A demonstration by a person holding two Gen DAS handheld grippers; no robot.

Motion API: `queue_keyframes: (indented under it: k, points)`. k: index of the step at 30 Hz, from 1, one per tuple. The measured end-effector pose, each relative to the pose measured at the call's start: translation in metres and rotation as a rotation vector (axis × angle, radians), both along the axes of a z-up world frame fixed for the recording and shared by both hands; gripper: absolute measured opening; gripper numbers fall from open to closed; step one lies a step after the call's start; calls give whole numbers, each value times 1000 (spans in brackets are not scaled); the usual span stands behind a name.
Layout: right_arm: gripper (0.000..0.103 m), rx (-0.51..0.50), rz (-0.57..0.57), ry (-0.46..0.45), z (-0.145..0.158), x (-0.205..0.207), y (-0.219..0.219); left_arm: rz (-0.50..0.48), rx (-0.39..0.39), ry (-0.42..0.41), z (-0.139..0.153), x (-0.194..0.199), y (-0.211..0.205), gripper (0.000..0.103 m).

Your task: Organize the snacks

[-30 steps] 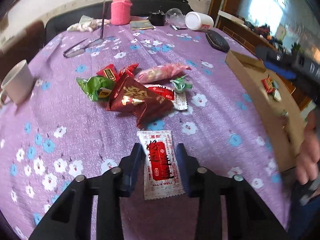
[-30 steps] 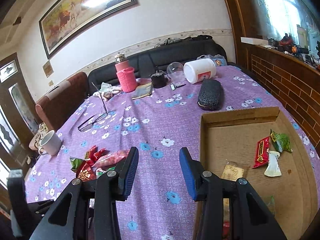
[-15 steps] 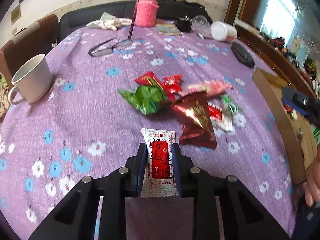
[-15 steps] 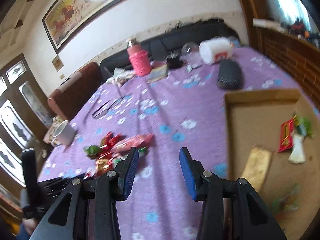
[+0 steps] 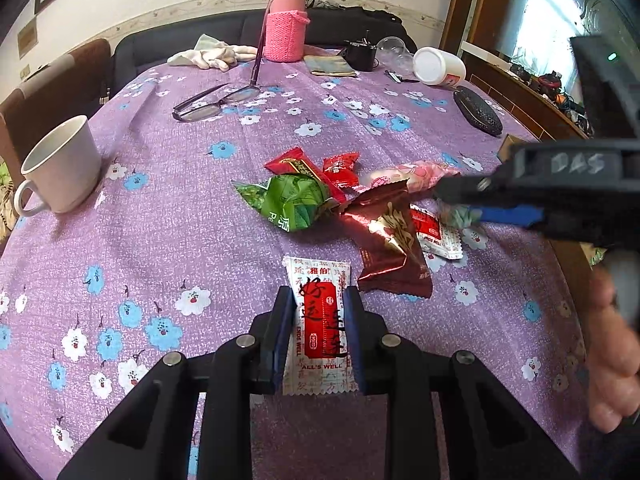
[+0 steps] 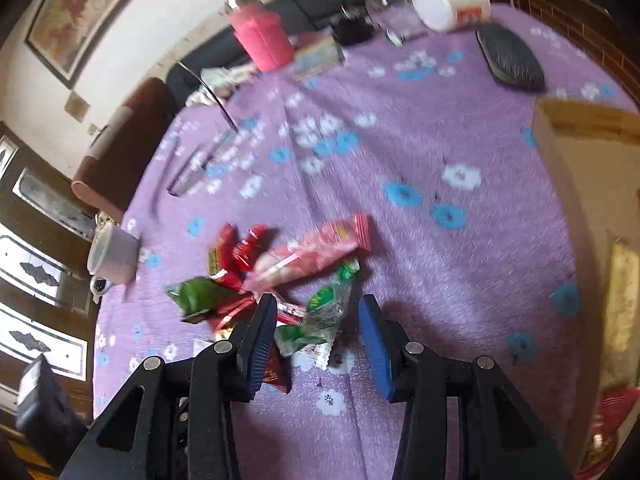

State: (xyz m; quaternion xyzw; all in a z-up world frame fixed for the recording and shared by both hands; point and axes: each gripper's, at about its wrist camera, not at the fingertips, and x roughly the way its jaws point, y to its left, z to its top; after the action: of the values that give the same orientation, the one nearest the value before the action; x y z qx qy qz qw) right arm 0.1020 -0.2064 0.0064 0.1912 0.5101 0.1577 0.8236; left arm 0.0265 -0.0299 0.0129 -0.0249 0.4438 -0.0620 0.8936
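With a few snacks seen in the cardboard box [image 6: 580, 152], one white-and-red packet [image 5: 320, 316] is gripped by the left fingers [image 5: 318, 334], while the open right fingers [image 6: 318, 336] straddle a green packet [image 6: 326, 312] in the pile [image 5: 340, 200] left on the surface [image 5: 160, 220].

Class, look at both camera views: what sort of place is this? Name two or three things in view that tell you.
Most likely a lived-in room at home, a sitting or dining room. A flowered purple tablecloth covers the table, a dark sofa stands behind it, and a framed painting hangs on the wall. A white mug and eyeglasses lie about.
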Motion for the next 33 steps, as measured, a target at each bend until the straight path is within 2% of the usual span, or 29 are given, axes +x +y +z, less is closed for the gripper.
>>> queue_keyframes:
  k: [1, 2, 3, 8, 11, 21, 33]
  points:
    - [45, 10, 3, 16, -6, 1, 0, 1, -1, 0, 0, 0, 0, 25]
    - [31, 11, 1, 21, -10, -1, -1, 2, -4, 1, 0, 0, 1, 25]
    - [22, 7, 10, 22, -13, -2, -2, 3, -7, 1, 0, 1, 1, 24]
    - [22, -30, 26, -63, -11, -23, -18, -8, -10, -7, 0, -1, 0, 23]
    - [22, -23, 23, -150, -6, -33, -29, -5, -29, -14, 1, -2, 2, 23]
    - [22, -58, 59, -261, 10, -42, -22, -25, -80, -106, 15, -8, 0, 23]
    - [22, -85, 108, -303, 14, -50, -3, -14, -75, -148, 20, -7, 1, 23]
